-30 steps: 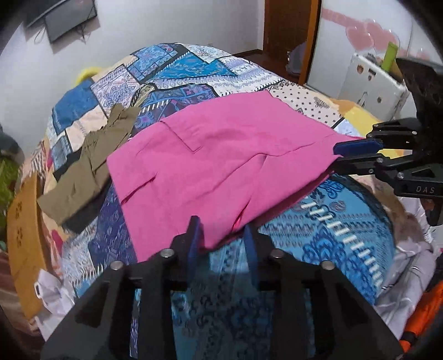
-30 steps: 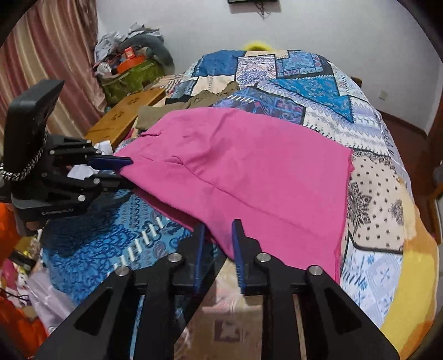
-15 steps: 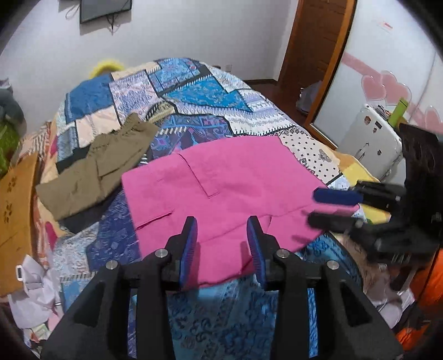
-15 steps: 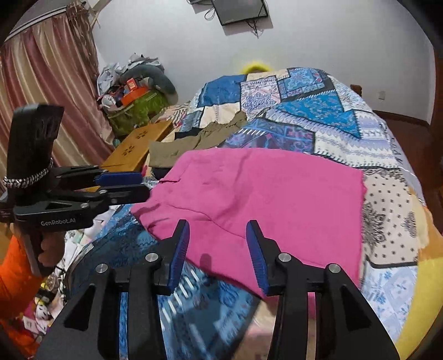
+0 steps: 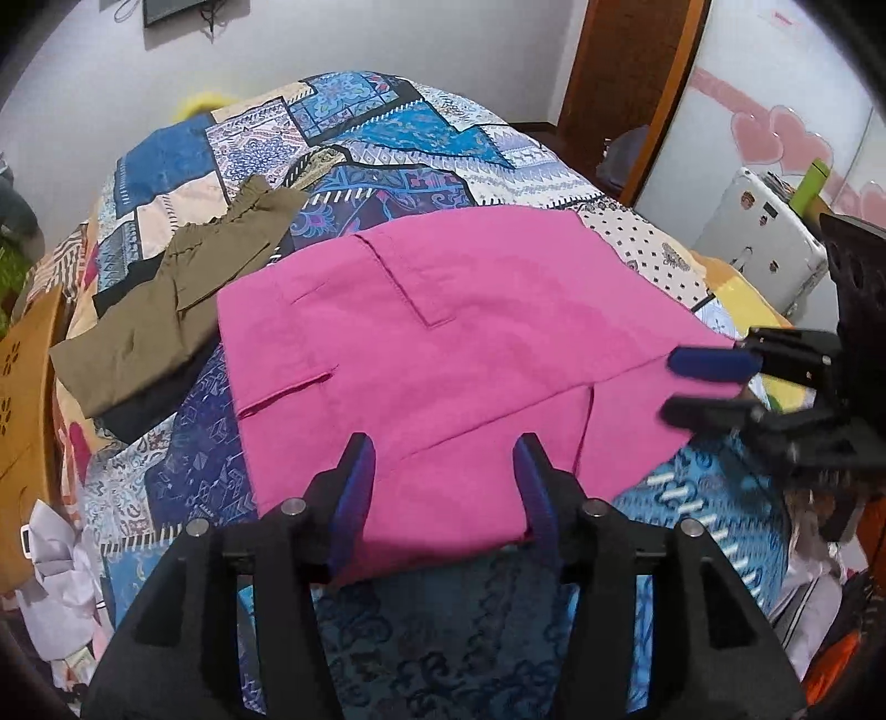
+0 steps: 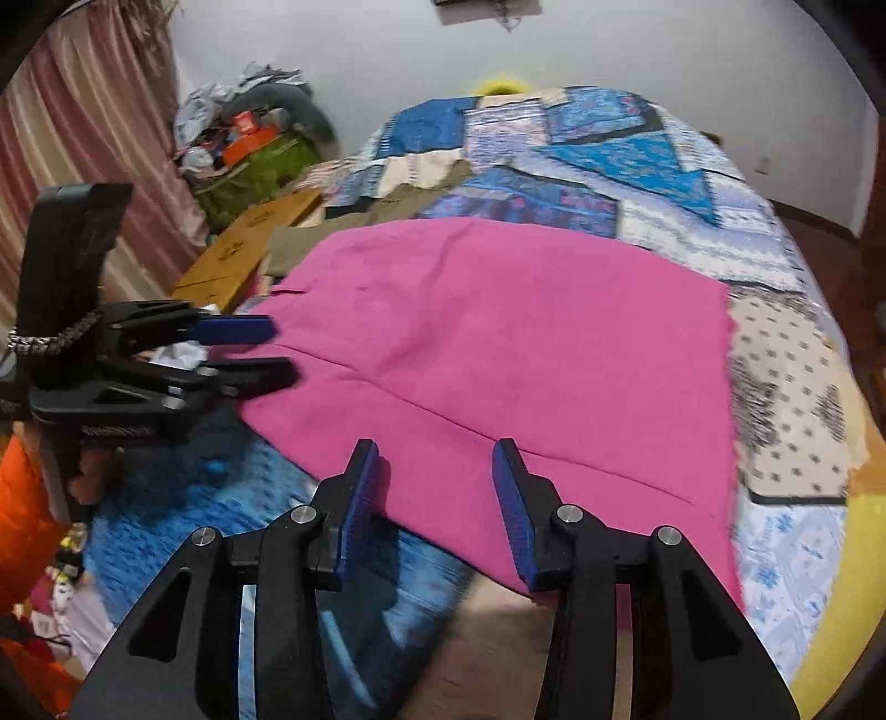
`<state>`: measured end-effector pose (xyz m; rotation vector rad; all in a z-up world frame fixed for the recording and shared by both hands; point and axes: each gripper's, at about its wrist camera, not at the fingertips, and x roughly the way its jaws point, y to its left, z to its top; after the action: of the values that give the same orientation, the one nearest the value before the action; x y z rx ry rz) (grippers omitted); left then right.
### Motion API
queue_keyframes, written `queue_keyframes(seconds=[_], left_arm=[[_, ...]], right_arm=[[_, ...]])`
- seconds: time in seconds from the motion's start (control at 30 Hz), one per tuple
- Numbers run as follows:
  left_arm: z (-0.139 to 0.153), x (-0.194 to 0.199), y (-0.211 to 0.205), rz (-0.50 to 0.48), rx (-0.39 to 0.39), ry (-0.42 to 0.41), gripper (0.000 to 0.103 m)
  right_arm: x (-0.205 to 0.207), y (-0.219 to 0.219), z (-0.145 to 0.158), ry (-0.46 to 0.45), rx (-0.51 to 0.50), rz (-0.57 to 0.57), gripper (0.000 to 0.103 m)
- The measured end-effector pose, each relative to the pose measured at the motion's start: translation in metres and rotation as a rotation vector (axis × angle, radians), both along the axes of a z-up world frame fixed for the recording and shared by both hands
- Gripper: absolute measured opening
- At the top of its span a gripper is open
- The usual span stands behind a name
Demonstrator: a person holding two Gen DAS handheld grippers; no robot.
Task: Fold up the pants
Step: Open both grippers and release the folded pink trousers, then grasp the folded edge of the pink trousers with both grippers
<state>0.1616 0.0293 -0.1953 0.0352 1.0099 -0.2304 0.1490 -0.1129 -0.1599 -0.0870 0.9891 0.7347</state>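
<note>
Both tools have let go and spread wider: left tool (image 5: 443, 471) and right tool (image 6: 437, 476) gape empty over the pink pants (image 5: 443, 332) lying flat on the bed (image 5: 387, 127).

- This is a bedroom in a home: a bed (image 5: 387, 144) fills most of the room, covered by a patchwork bedspread (image 6: 637, 166) in blue, white and cream prints.
- Clothes lie on the bed: pink pants (image 5: 443, 343) and an olive-brown garment (image 5: 166, 310).
- A heap of laundry and bags (image 6: 249, 127) sits in the corner beside a striped curtain (image 6: 72, 138).
- A wooden door (image 5: 626, 83) stands near a panel with pink heart stickers (image 5: 775, 133).
- A screen (image 5: 171, 8) hangs on the white wall.
</note>
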Motion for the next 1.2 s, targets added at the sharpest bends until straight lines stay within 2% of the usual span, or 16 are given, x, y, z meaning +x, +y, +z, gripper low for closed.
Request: queue_keyframes(seconds=[0.1,0.2,0.23,0.27,0.37,0.57,0.8,0.9,1.03,1.2], left_arm=[[0.002,-0.007,0.01,0.031,0.049,-0.011,0.058],[0.0,-0.01,0.027,0.073,0.022,0.006,0.058],[-0.001,-0.011,0.032,0.093,0.034,0.011,0.058],[-0.002,-0.013,0.036,0.105,0.039,0.019,0.062],[-0.005,-0.018,0.049,0.124,-0.016,0.031,0.066],[0.0,-0.024,0.053,0.134,-0.014,0.015,0.069],[0.015,-0.028,0.07,0.186,0.053,-0.001,0.068],[0.022,-0.019,0.087,0.241,0.043,-0.006,0.069],[0.026,0.004,0.103,0.319,0.039,0.001,0.07],[0.024,0.043,0.115,0.372,-0.015,0.029,0.07]], right_arm=[[-0.003,-0.016,0.001,0.001,0.008,-0.025,0.039],[-0.007,-0.032,0.002,0.002,-0.002,-0.063,0.039],[-0.008,-0.036,0.002,0.004,-0.003,-0.08,0.039],[-0.008,-0.041,0.001,0.004,-0.001,-0.097,0.039],[-0.011,-0.056,0.001,0.018,0.014,-0.141,0.039],[-0.013,-0.086,-0.005,0.033,0.0,-0.233,0.04],[-0.01,-0.108,-0.002,0.052,-0.041,-0.273,0.046],[-0.004,-0.114,0.007,0.044,-0.033,-0.279,0.047],[0.013,-0.12,0.026,-0.024,-0.004,-0.3,0.049],[0.046,-0.118,0.032,-0.068,0.022,-0.317,0.051]])
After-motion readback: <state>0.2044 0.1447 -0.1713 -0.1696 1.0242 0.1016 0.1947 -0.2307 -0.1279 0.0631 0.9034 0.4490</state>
